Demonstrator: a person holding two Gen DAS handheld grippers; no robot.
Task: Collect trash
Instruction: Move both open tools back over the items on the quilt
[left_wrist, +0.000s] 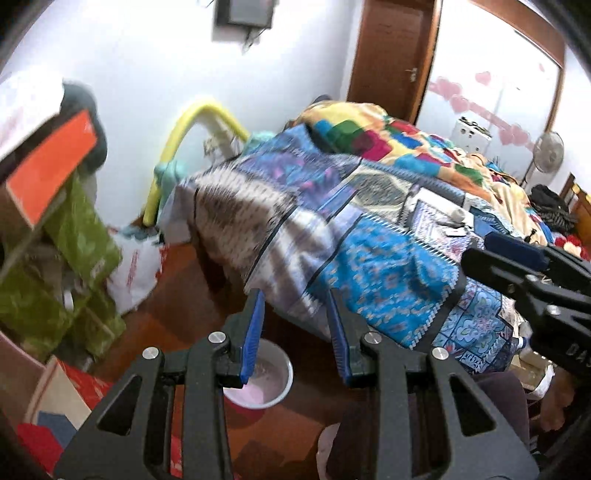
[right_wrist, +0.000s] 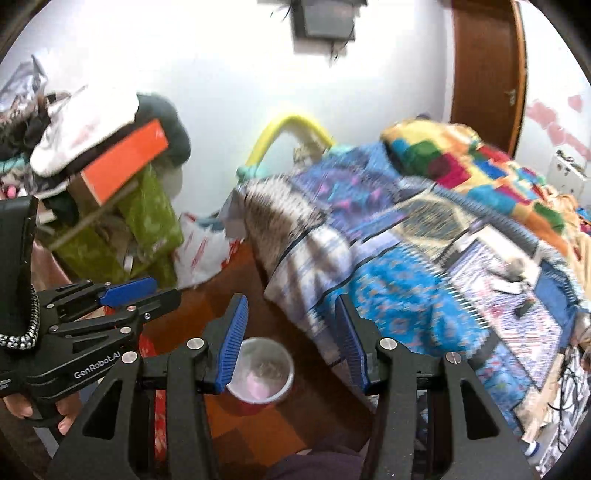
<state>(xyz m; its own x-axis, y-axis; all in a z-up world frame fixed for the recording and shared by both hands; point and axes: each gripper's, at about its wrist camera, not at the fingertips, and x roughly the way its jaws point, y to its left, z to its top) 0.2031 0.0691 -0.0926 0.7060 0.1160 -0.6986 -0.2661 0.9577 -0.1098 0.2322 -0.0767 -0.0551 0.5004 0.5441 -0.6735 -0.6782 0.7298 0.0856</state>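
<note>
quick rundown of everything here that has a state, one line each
left gripper: open, nothing between the pads
right gripper: open, nothing between the pads
red cup: upright on the floor by the bed, pink scraps inside
wooden door: closed
bedspread: rumpled, hanging over the bed's edge
white plastic bag: slumped on the floor
orange box: tilted on top of the pile
</note>
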